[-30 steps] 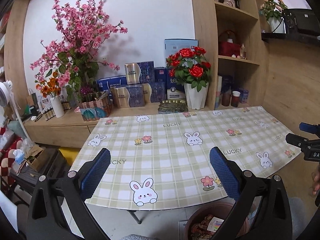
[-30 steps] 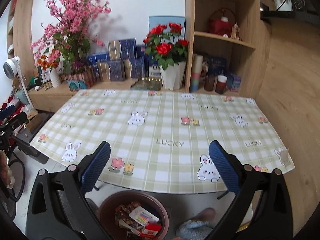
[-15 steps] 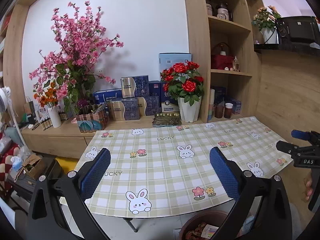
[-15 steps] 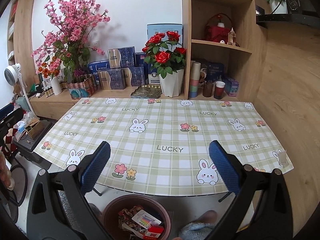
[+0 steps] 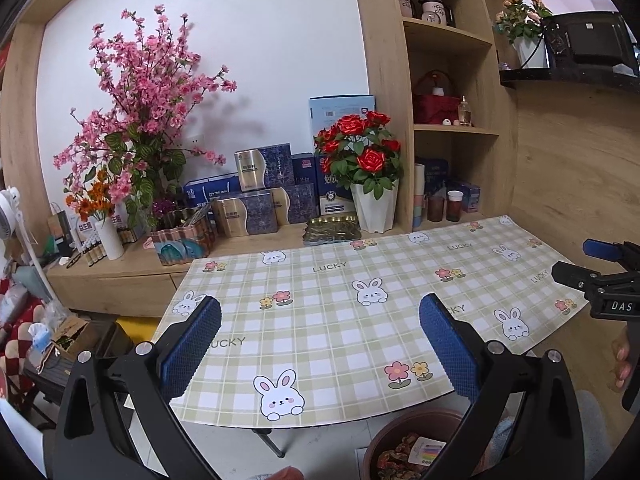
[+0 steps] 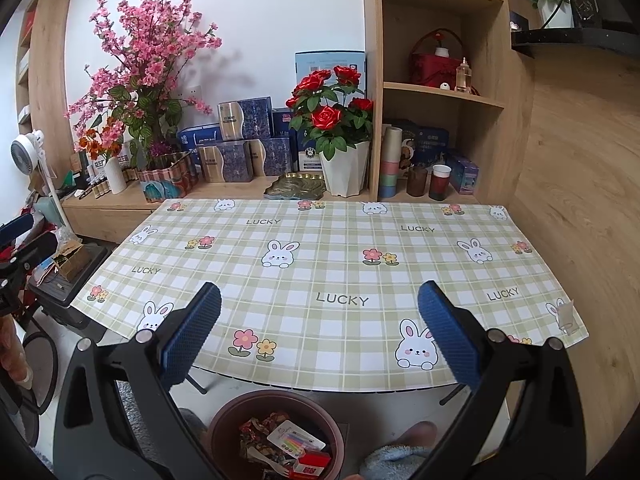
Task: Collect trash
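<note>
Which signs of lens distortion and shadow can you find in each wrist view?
Left wrist view: the tablecloth's near edge bows, the shelf unit leans, dark corners vignette, and the pink blossom branches cast a soft shadow on the wall. Right wrist view: the same bowing and leaning, the trash bin sits dim under the table, and everything looks sharp.

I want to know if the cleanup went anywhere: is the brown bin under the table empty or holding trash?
Holding trash: the brown bin contains crumpled wrappers, a small card and a red box.
</note>
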`<action>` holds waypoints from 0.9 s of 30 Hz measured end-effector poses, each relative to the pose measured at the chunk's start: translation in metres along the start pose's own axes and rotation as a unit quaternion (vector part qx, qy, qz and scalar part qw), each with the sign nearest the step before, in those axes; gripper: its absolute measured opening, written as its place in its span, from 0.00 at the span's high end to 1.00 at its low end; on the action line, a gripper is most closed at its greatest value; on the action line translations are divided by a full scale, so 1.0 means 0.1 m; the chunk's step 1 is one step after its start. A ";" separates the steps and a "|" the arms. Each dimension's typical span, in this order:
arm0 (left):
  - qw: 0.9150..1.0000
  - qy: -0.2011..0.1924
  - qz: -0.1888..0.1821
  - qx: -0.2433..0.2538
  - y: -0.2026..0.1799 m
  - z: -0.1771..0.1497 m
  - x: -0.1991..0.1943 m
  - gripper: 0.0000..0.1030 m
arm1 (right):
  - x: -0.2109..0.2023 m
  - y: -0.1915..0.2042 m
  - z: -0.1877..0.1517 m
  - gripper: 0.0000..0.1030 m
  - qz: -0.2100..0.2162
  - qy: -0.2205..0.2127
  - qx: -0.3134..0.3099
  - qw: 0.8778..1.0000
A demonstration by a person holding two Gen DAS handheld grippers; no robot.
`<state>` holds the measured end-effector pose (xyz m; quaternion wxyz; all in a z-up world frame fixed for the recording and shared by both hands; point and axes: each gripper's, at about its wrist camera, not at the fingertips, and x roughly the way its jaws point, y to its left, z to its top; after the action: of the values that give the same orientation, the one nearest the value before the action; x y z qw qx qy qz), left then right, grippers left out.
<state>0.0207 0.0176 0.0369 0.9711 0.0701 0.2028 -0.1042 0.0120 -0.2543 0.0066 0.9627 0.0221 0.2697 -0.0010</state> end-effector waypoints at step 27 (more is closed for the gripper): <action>0.999 0.022 -0.018 -0.018 0.06 0.01 0.04 0.06 | 0.01 0.02 0.00 0.06 0.000 0.007 -0.002 1.000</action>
<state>0.0263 0.0229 0.0363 0.9655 0.0516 0.2273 -0.1163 0.0128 -0.2523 0.0058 0.9608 0.0200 0.2766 -0.0006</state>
